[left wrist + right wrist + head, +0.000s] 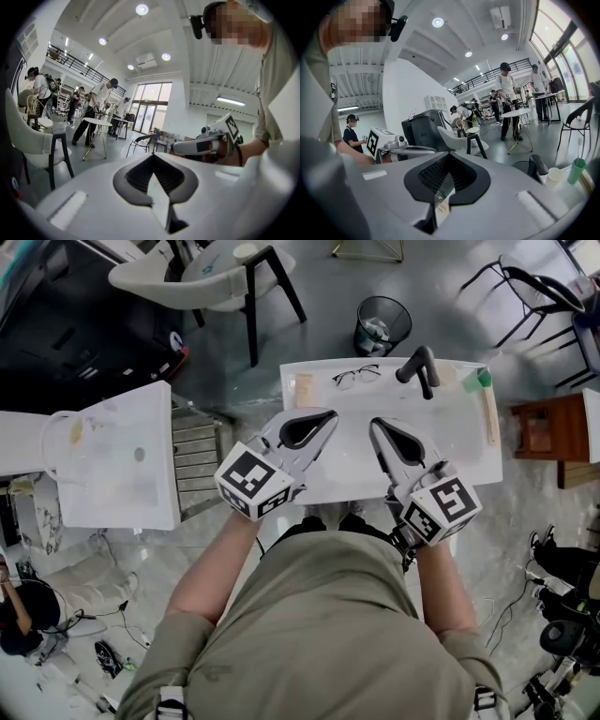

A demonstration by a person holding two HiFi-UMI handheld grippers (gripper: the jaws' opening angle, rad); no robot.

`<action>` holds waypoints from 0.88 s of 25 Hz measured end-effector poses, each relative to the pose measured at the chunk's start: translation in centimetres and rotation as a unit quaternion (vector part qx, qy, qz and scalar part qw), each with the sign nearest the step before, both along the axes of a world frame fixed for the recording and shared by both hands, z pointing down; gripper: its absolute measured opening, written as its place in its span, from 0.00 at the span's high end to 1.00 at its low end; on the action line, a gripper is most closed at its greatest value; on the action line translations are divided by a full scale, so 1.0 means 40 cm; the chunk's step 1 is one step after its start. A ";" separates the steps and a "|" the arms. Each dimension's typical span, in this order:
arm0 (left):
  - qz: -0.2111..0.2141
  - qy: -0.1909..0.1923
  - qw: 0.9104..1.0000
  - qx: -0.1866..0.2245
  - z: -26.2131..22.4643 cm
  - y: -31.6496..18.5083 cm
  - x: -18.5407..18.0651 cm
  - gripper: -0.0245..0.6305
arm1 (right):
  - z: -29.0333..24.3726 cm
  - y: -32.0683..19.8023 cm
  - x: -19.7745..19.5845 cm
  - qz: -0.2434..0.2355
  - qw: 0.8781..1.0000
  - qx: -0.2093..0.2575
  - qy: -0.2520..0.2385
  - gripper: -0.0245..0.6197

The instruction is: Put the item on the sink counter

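While both grippers hover over the white counter (469, 465), the glasses (356, 376) lie flat on its back edge, just left of the black faucet (419, 367). They have a thin dark frame and clear lenses. The left gripper (331, 414) has its jaws pressed together with nothing between them, and the right gripper (375, 424) is the same. The glasses lie beyond both tips and touch neither.

Bright, even light from round ceiling lamps (142, 9) and tall windows (149, 101); both gripper views bulge, with black corners.
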State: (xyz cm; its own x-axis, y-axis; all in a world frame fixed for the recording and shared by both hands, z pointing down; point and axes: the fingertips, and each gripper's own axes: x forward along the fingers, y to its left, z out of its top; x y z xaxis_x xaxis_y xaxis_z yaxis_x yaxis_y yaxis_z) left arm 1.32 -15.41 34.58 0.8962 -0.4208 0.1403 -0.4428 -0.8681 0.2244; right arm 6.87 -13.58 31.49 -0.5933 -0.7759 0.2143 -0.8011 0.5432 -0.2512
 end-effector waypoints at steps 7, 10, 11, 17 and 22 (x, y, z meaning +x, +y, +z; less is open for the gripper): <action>-0.001 0.001 1.000 -0.006 0.004 0.007 0.006 0.95 | 0.005 0.009 0.006 0.000 1.000 -0.005 -0.003 0.95; 0.000 0.002 1.000 -0.006 0.004 0.009 0.010 0.95 | 0.006 0.010 0.006 -0.002 1.000 -0.007 -0.003 0.95; 0.000 0.002 1.000 -0.005 0.004 0.009 0.011 0.95 | 0.007 0.011 0.007 -0.002 1.000 -0.007 -0.003 0.95; 0.000 0.002 1.000 -0.004 -0.001 0.012 0.015 0.95 | 0.005 0.015 0.010 -0.003 1.000 -0.005 -0.005 0.95; -0.002 0.001 1.000 -0.003 0.000 0.014 0.016 0.95 | 0.015 0.018 0.016 0.001 1.000 -0.004 -0.013 0.95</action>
